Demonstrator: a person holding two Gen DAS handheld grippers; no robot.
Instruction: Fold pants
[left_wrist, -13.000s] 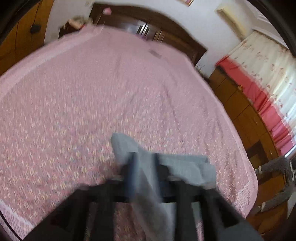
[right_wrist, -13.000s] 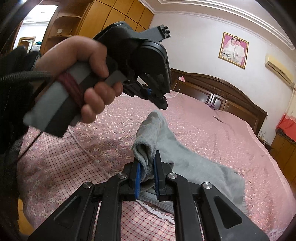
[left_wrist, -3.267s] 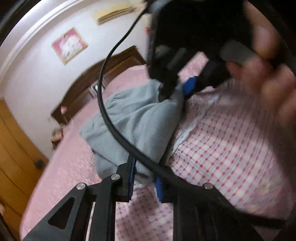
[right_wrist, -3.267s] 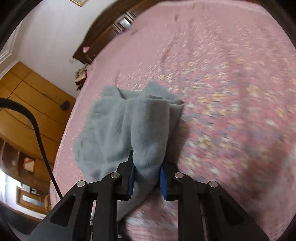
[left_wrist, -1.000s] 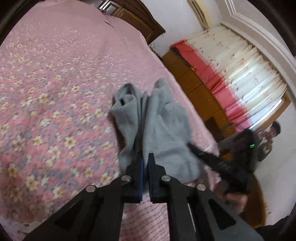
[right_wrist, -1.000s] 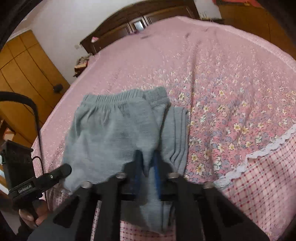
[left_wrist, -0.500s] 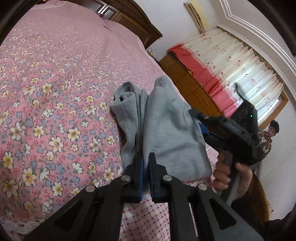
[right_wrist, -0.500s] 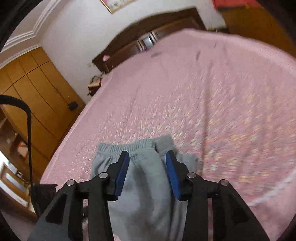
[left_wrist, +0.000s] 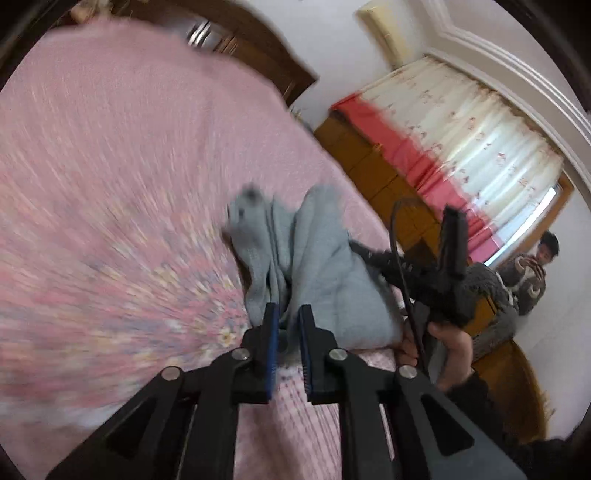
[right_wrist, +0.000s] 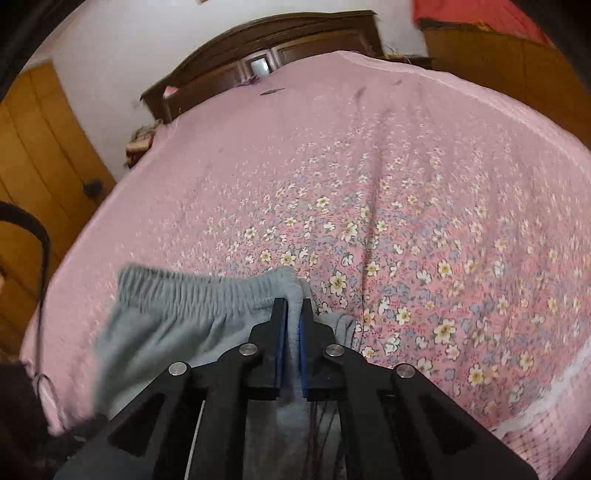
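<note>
Grey pants (left_wrist: 325, 266) lie folded lengthwise near the foot edge of the pink flowered bed (left_wrist: 110, 184). My left gripper (left_wrist: 288, 308) sits at their near end. Its jaws are opening, with a dark gap between the blue pads and the cloth's edge just at the tips, not pinched. In the right wrist view the elastic waistband of the pants (right_wrist: 177, 314) runs across the front. My right gripper (right_wrist: 292, 301) is closing, and its pads press on a fold of grey cloth at the waistband's right corner. A hand (left_wrist: 450, 339) holds that gripper beside the pants.
A dark wooden headboard (right_wrist: 258, 62) stands at the far end, wooden wardrobe doors (right_wrist: 37, 147) to the left. Low cabinets (left_wrist: 369, 173) and a red-and-white curtain (left_wrist: 461, 140) line the window side. A person (left_wrist: 532, 273) sits there. A black cable (right_wrist: 40, 236) hangs at the left.
My left jaws, shut on the pants' edge before, now stand apart, and that view has swung and blurred. My right jaws, wide open half a second ago, have closed on the waistband corner.
</note>
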